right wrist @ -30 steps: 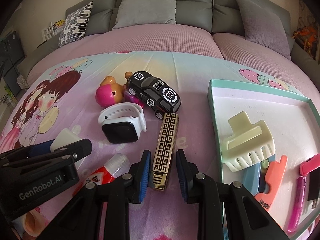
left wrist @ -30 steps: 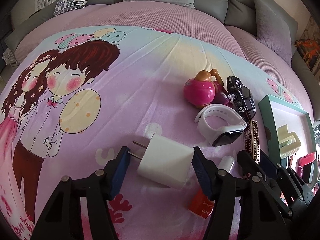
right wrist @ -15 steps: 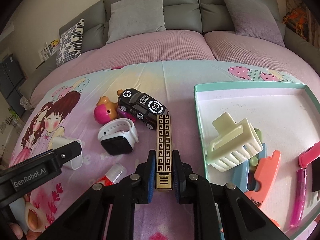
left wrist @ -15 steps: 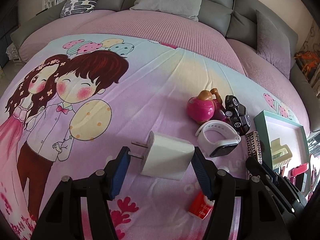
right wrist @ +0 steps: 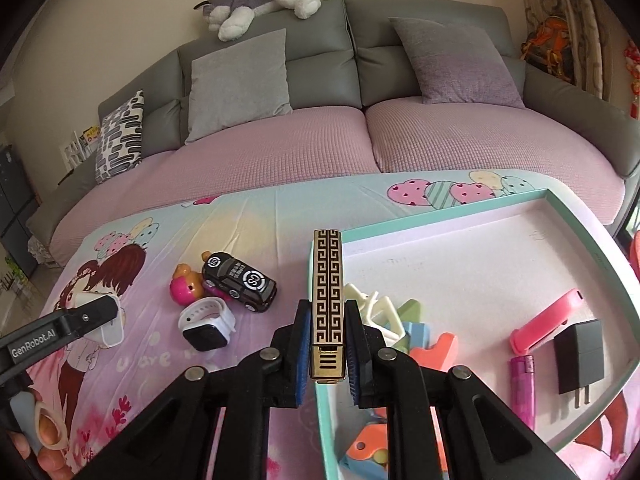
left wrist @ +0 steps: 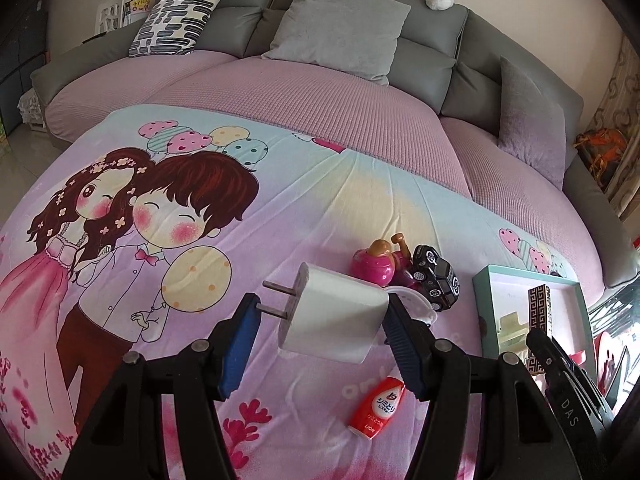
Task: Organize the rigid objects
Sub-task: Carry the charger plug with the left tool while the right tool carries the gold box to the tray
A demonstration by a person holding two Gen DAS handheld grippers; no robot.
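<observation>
Gold-patterned lighter (right wrist: pixel 327 304), stiff, slick and light, is pinched low on its flat sides by the right gripper (right wrist: pixel 327 354) over the tray's (right wrist: pixel 480 216) near-left rim; left gripper (left wrist: pixel 320 340) clamps a rigid white charger (left wrist: pixel 334 312) by prong and rear, above the bed.

White charger (left wrist: pixel 336 316) aloft; gold-black patterned bar (right wrist: pixel 327 304) over tray (right wrist: pixel 500 208)

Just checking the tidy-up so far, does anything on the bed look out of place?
Yes: the toy car, smartwatch, pink doll and red bottle lie loose on the bedsheet, outside the teal tray.
</observation>
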